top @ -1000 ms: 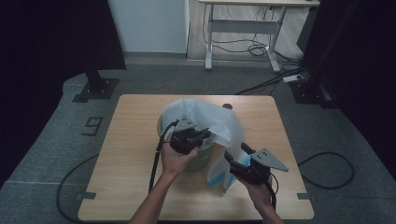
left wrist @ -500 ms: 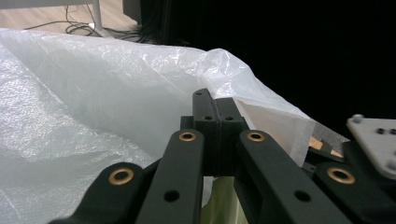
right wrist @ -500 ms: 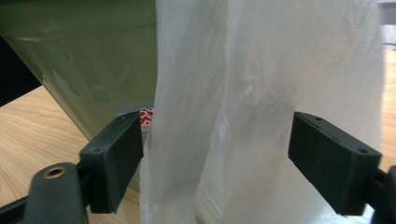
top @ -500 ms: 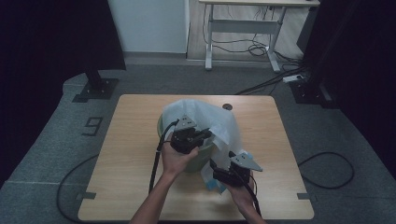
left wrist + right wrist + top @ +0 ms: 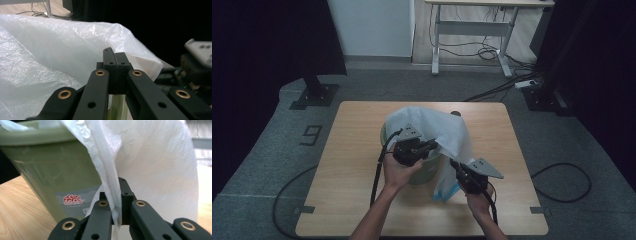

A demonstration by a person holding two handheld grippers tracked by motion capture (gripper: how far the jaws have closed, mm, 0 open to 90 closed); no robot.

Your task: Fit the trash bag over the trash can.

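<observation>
We see a light wooden table (image 5: 362, 165) at the centre of the high view, standing on grey carpet, with dark curtains at both sides, a white wall at the top and a desk frame (image 5: 472, 35) with loose cables at the upper middle. On the table, just right of centre, stands a pale green bin (image 5: 428, 167), and a white, translucent plastic bag (image 5: 442, 130) is draped over its mouth and spills down its right side toward the lower middle of the frame. Our left gripper (image 5: 428, 146) sits at the bin's near rim, its jaws pressed together on a fold of the bag's upper edge; in the left gripper view the bag (image 5: 50, 57) spreads across the left and centre. Our right gripper (image 5: 457, 167), lower right of the bin, has just been closing and now pinches the hanging side of the bag (image 5: 112, 185) between its jaws, beside the bin's wall (image 5: 50, 175), which carries a grey label with red print. We cannot tell what lies inside the bin.
</observation>
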